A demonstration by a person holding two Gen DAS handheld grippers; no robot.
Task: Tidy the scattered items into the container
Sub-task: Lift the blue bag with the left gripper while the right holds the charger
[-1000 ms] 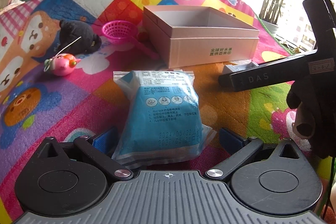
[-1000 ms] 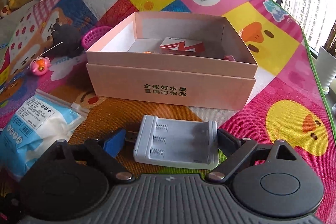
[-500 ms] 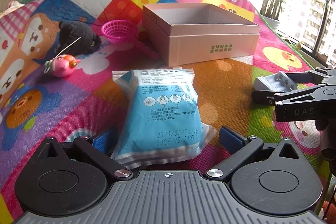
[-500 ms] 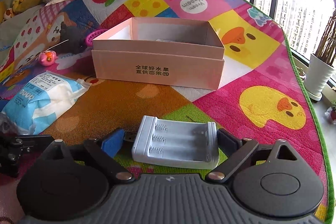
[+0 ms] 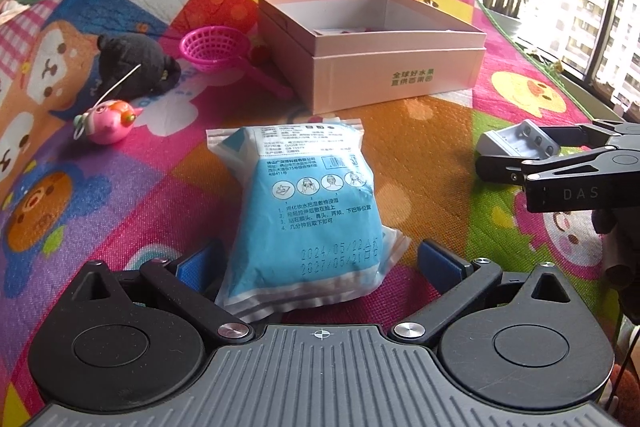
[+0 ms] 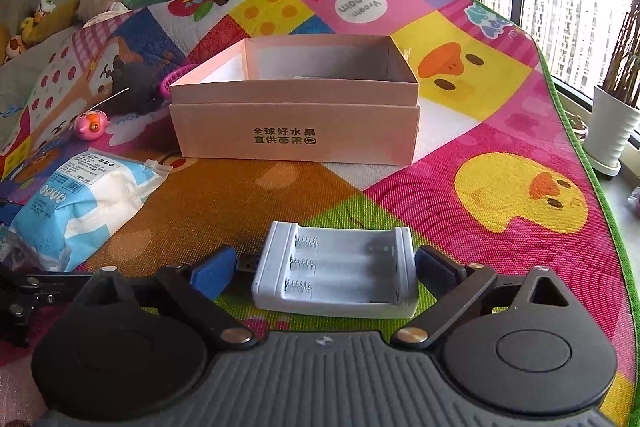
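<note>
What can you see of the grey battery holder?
The battery holder is a pale grey plastic tray, open side up, with three empty slots with coil springs at their left ends. A dark plug sticks out of its left side. It lies flat on the play mat, between the right gripper's open blue-padded fingers.

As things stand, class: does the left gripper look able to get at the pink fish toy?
Probably not directly. The left gripper sits open around the blue packet; the pink fish toy lies farther off to the left, though open mat lies between.
</note>
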